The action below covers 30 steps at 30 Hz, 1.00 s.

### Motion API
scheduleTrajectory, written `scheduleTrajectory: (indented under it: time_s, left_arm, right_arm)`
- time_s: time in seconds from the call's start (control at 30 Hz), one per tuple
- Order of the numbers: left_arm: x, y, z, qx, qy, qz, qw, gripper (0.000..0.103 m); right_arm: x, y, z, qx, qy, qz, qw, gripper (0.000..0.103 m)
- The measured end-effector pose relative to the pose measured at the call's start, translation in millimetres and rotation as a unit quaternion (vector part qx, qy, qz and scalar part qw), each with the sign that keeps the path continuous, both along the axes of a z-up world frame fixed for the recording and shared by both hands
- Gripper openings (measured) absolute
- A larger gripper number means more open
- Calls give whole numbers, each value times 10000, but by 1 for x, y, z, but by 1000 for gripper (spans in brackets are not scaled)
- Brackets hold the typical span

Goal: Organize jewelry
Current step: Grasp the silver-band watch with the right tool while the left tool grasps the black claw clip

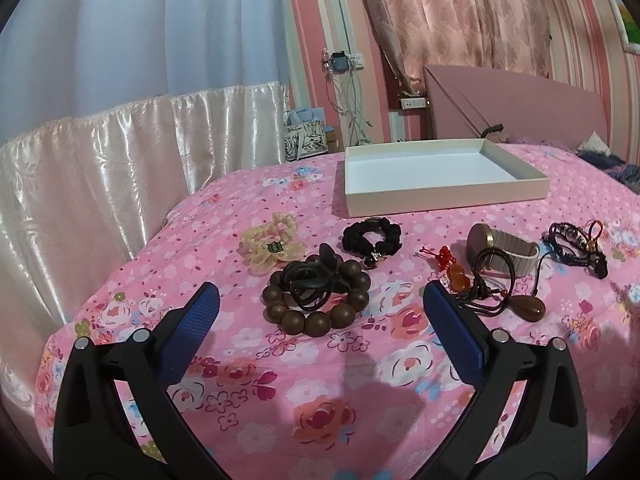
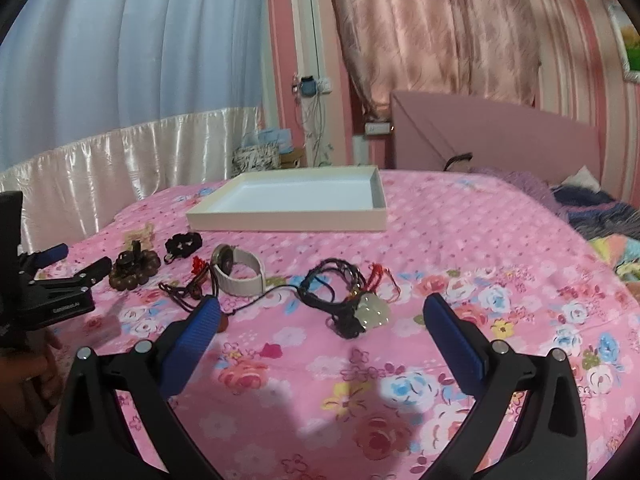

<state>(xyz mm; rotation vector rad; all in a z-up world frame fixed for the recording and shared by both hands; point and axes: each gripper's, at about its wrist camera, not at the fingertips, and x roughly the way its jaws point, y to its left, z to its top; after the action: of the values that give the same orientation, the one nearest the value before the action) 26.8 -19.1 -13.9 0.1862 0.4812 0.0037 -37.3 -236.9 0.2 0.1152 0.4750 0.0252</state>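
In the left wrist view the left gripper hangs over the floral bed with its jaws wide apart and empty, lined up on the wooden bead bracelet that has a dark hair tie lying across it; the empty tray waits well behind, so a sound pick would probably lower the jaws around the bracelet alone. In the right wrist view the right gripper likewise has its jaws spread and empty, facing the tangle of black cords with a pale jade pendant, beside the watch; closing on the cord bundle near the pendant should lift it without dragging neighbours.
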Motion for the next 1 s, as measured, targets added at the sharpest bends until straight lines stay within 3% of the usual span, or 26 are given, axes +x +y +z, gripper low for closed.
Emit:
scheduleTrajectory:
  time_s: [0.13, 0.23, 0.3, 0.47, 0.57, 0.67, 0.77, 0.93, 1.0]
  left_arm:
    - [1, -4, -2, 98, 55, 44, 9999, 100]
    - [-7, -2, 1, 24, -133, 99, 9999, 100]
    - [-4, 0, 1, -39, -52, 108, 9999, 100]
    - [6, 1, -1, -214, 267, -11, 9994, 100]
    - [19, -12, -6, 108, 546, -90, 9984, 100]
    - [23, -21, -4, 257, 464, -261, 9983, 100]
    - [33, -15, 9, -252, 425, -511, 9975, 100]
    - [71, 3, 9, -638, 668, -512, 9944, 100]
    - [84, 8, 2, -730, 782, -535, 9928, 100]
  right_arm:
    - [2, -14, 0, -20, 74, 84, 9999, 100]
    - [7, -20, -2, -33, 207, 178, 9996, 92]
    - [13, -24, -1, -25, 280, 234, 9993, 83]
    - [23, -12, 11, -31, 77, 521, 9986, 79]
    - [33, 7, 13, 2, 71, 726, 9973, 75]
    - [50, 29, 6, 87, 304, 929, 9952, 64]
    - [71, 41, 1, 114, 516, 931, 9943, 58]
    - [117, 53, -9, 53, 946, 950, 9910, 42]
    - [136, 58, -19, 66, 1289, 982, 9868, 28]
